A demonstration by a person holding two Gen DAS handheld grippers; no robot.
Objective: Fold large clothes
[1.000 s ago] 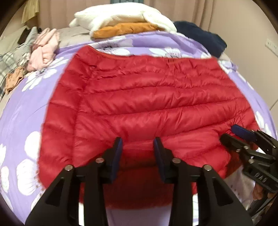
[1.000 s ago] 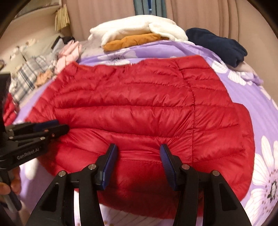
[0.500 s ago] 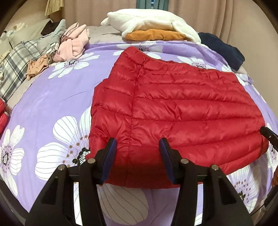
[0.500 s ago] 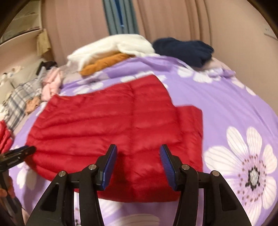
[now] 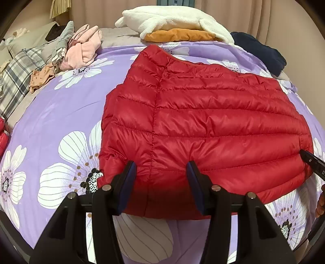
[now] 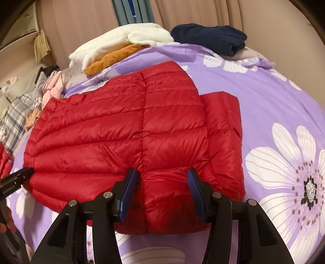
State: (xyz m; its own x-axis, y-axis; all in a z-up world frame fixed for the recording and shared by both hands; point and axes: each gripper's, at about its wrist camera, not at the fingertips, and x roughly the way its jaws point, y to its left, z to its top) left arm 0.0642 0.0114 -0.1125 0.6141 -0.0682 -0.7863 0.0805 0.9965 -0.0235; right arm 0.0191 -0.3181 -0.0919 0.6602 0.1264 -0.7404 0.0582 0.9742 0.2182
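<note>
On the bed (image 5: 61,113), both hand-held grippers (image 5: 160,182) (image 6: 160,186) hover half-open, empty, over the jacket (image 5: 203,121); slippery padding may spring unfolded.

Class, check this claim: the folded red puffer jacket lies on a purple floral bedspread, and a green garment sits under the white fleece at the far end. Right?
Not quite. The garment under the white fleece is orange, not green, as the left wrist view shows. The red puffer jacket does lie on the purple floral bedspread.

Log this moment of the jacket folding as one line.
stage: fold laid | red puffer jacket: flat on floral bedspread | left claw: open, empty | right claw: open, empty
</note>
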